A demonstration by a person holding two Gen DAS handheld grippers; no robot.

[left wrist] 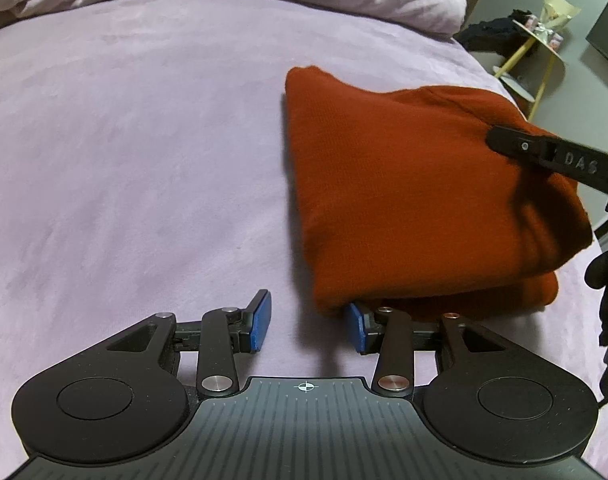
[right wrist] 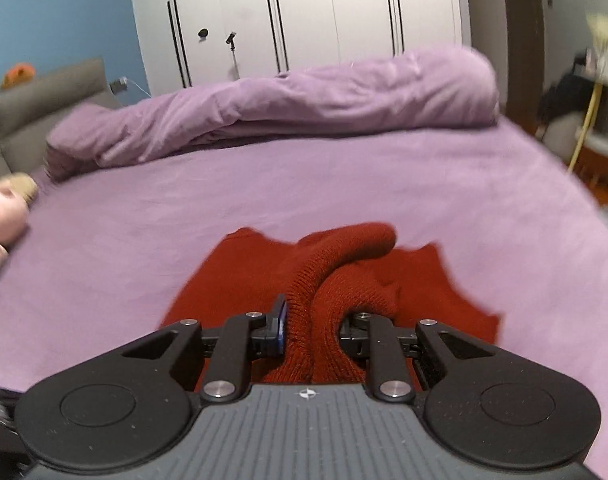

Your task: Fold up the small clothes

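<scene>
Purple-sheeted bed [left wrist: 143, 160] carries a rust-red knit garment [left wrist: 404, 184], folded over, lying toward the foot-side edge of the bed, well apart from the bunched purple duvet [right wrist: 287, 108]. Left claw [left wrist: 308, 326] stands partly wide, nothing pinched; its right pad sits just under the garment's near corner. Right claw [right wrist: 312, 330] is clamped on a thick fold of the garment, lifted off the bed. White wardrobe [right wrist: 304, 16] stands behind the bed.

The left tool [left wrist: 308, 326] rests with jaws apart and empty; the right tool [right wrist: 312, 330] is clamped on knit fabric.
</scene>
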